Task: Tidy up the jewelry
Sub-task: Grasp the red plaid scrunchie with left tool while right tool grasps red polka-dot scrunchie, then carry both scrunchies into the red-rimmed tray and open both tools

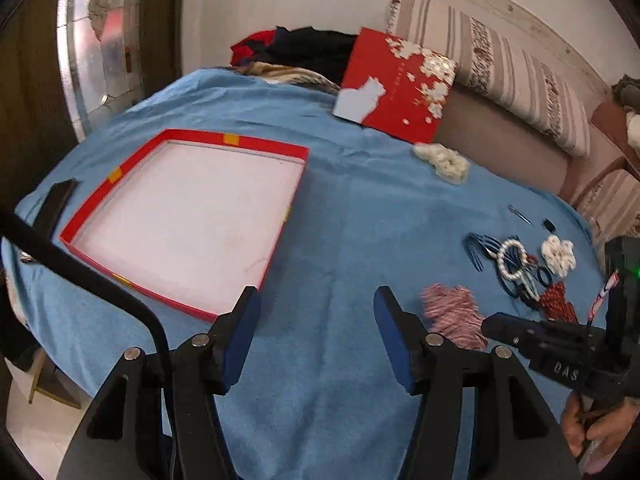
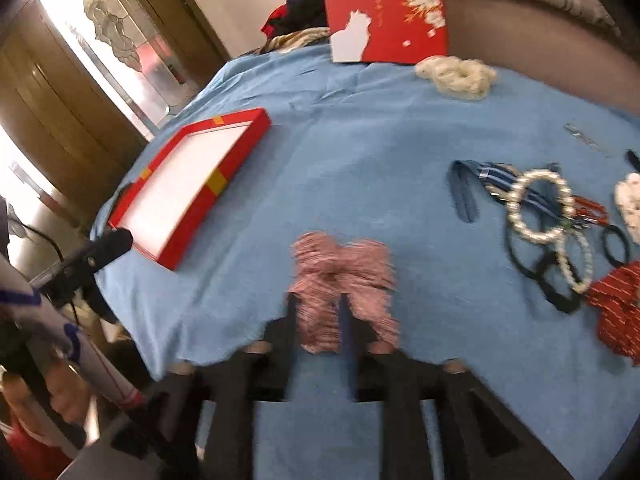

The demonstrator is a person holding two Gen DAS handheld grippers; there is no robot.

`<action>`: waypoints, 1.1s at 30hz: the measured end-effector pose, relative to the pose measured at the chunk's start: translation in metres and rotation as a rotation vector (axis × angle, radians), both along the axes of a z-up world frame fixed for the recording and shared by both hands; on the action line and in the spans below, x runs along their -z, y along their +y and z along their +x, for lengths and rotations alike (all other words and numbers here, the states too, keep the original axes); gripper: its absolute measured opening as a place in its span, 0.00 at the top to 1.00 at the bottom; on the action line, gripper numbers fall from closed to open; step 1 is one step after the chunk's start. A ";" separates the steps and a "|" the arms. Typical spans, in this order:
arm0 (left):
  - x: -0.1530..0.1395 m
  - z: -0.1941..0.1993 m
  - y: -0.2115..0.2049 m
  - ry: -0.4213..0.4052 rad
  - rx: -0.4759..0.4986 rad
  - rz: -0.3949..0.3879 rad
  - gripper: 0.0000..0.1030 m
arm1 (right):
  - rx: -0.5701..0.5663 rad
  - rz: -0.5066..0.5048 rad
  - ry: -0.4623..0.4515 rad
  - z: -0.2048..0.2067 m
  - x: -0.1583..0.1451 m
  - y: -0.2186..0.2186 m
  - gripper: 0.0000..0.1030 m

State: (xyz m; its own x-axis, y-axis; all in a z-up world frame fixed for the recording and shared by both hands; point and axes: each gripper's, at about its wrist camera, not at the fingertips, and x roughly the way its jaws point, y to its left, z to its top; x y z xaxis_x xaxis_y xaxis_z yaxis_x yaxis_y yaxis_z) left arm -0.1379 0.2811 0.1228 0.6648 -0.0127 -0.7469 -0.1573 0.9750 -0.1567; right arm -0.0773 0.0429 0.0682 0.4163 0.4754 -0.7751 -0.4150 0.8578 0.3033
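Note:
My left gripper hangs open over bare blue cloth, just right of the red tray's near corner, with nothing between its blue pads. The shallow tray, with its white floor, is bare inside; in the right wrist view the tray lies at the left. My right gripper is shut on a pink striped scrunchie, whose fabric bulges around both fingers. In the left wrist view that scrunchie sits at the tip of the right gripper. A pile of jewelry lies to the right.
The pile holds a pearl bracelet, blue bands, black ties, a red scrunchie and a white flower piece. A white scrunchie lies near the red lid at the back. Clothes and a striped cushion sit behind.

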 end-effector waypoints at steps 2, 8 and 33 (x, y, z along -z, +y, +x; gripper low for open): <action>0.004 0.001 -0.006 0.018 0.030 -0.016 0.39 | 0.065 0.033 -0.016 -0.005 -0.005 -0.025 0.48; 0.027 0.016 -0.043 0.071 0.158 -0.059 0.32 | 0.317 -0.003 -0.068 -0.024 -0.024 -0.137 0.47; 0.062 0.069 -0.121 0.232 0.341 -0.258 0.89 | 0.463 -0.030 0.013 0.016 0.019 -0.203 0.93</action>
State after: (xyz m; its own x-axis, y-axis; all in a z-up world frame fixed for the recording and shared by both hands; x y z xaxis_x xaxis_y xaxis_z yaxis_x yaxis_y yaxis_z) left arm -0.0688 0.1596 0.0603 0.4071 -0.4054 -0.8184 0.1049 0.9109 -0.3991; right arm -0.0612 -0.1602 0.0491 0.5698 0.2186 -0.7922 0.0179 0.9604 0.2779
